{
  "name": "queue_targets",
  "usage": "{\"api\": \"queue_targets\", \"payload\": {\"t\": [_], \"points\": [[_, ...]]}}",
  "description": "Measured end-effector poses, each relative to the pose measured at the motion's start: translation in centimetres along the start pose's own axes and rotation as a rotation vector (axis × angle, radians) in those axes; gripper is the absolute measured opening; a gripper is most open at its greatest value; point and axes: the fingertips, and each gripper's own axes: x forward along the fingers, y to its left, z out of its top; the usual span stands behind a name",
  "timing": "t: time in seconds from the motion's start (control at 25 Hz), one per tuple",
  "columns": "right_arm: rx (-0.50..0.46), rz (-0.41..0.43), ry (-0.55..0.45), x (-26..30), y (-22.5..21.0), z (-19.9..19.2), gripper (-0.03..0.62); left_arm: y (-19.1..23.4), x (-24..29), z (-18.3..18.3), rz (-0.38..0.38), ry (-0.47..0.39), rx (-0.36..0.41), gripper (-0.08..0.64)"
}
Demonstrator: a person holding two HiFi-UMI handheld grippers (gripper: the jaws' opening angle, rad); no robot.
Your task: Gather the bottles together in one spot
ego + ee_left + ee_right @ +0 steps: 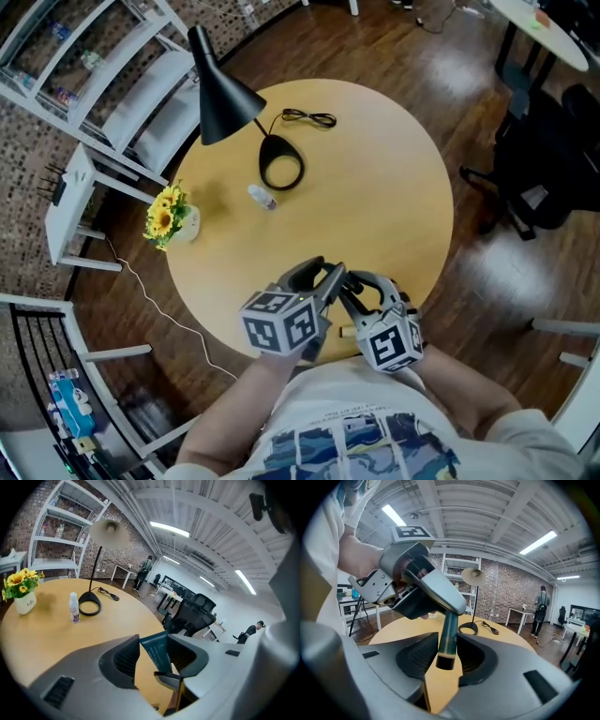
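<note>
I count one round table (375, 187) and, on it, one lamp (225, 103). Just beside the lamp's base stands one white bottle (263, 197); left of the lamp, one pot of sunflowers (172, 217); behind it, one cord (309, 118). Well apart from the lamp are two grippers, left gripper (157, 653) and right gripper (445, 653), sharing one green tube (450, 630). Far beyond the lamp are one black chair (197, 613) and two people: a standing person (144, 570) and a second person (253, 630).
</note>
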Motion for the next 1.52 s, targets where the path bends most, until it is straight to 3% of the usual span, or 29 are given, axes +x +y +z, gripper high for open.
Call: {"api": "queue_targets", "payload": {"t": [0.16, 0.32, 0.56, 0.76, 1.12, 1.52], "points": [[0.042, 0.009, 0.019, 0.0, -2.2, -1.7, 0.181, 1.2, 1.3, 2.2, 0.072, -0.04, 0.124, 0.184], [0.109, 0.018, 0.046, -0.8, -4.2, -3.1, 0.213, 5.7, 2.8, 5.1, 0.236, -0.099, 0.246, 0.184], [0.198, -0.016, 0.084, -3.2, -6.1, -5.0, 0.215, 14.3, 6.4, 8.0, 0.482, -0.181, 0.27, 0.184], [0.25, -0.054, 0.168, -4.9, -6.8, -7.6, 0.215, 20.2, 10.4, 9.2, 0.605, -0.204, 0.283, 0.184], [0.304, -0.091, 0.278, -7.7, -7.3, -9.9, 0.212, 25.3, 14.8, 8.3, 0.695, -0.222, 0.318, 0.184], [0.319, -0.083, 0.295, -8.1, -7.2, -10.2, 0.195, 25.2, 15.3, 7.1, 0.676, -0.208, 0.356, 0.187]]}}
